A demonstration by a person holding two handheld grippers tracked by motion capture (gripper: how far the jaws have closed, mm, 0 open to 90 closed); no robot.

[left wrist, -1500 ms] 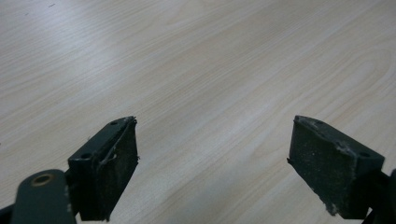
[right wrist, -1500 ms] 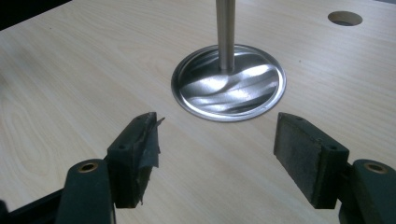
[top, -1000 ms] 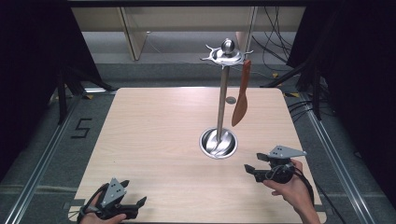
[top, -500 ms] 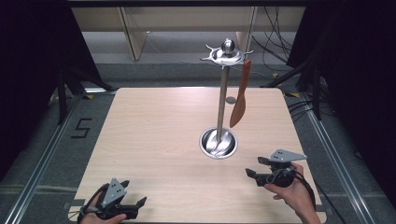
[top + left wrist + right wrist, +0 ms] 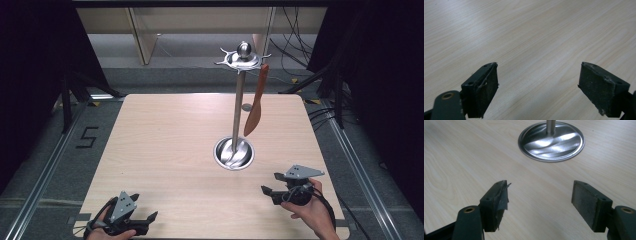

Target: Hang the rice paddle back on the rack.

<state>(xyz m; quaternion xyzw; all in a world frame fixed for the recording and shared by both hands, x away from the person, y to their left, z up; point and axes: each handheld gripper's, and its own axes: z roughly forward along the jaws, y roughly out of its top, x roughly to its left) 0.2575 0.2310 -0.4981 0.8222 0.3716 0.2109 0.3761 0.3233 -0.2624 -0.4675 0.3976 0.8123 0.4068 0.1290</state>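
Observation:
A steel utensil stand (image 5: pixel 238 100) rises from a round metal base (image 5: pixel 233 153) (image 5: pixel 551 141) right of the table's middle. A brown wooden spatula (image 5: pixel 255 107) hangs from a hook on its top ring. My right gripper (image 5: pixel 270 184) (image 5: pixel 540 201) is held low over the table's front right, short of the base, jaws open and nothing between them. Over bare wood at the front left edge, my left gripper (image 5: pixel 150 220) (image 5: pixel 539 86) is open and holds nothing.
The light wooden table (image 5: pixel 170 140) has metal rails along both sides. A small round object (image 5: pixel 246 107) lies behind the stand near the far edge. Cables (image 5: pixel 295 45) lie on the floor beyond the table.
My right gripper has drawn back a little toward the front edge, away from the stand's base. The left gripper has not moved.

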